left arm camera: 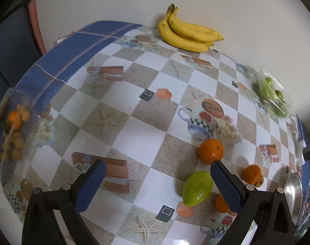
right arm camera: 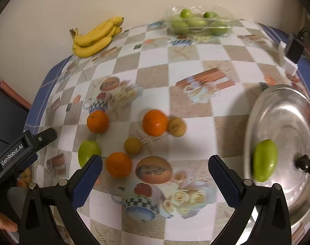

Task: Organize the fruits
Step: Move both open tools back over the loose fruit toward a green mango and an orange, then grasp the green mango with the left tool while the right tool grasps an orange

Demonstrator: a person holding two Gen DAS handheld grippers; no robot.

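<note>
Left hand-held gripper (left arm camera: pixel 158 175) spread over the checked surface (left arm camera: pixel 138 134), one orange (left arm camera: pixel 221 204) half hidden behind its finger, right hand-held gripper (right arm camera: pixel 155 169) spread, blurred green fruit (right arm camera: pixel 264 160) on metal tray (right arm camera: pixel 288 110), boxed green fruit (right arm camera: pixel 198 23) hazy.

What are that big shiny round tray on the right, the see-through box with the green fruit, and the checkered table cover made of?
The big round tray looks like polished metal, perhaps steel: silvery with blurred reflections. The see-through box seems thin clear plastic: crinkly glints, green fruit showing through. The checkered table cover is probably glossy printed vinyl or oilcloth: it shows sheen and glare spots, though that is hard to confirm.
</note>
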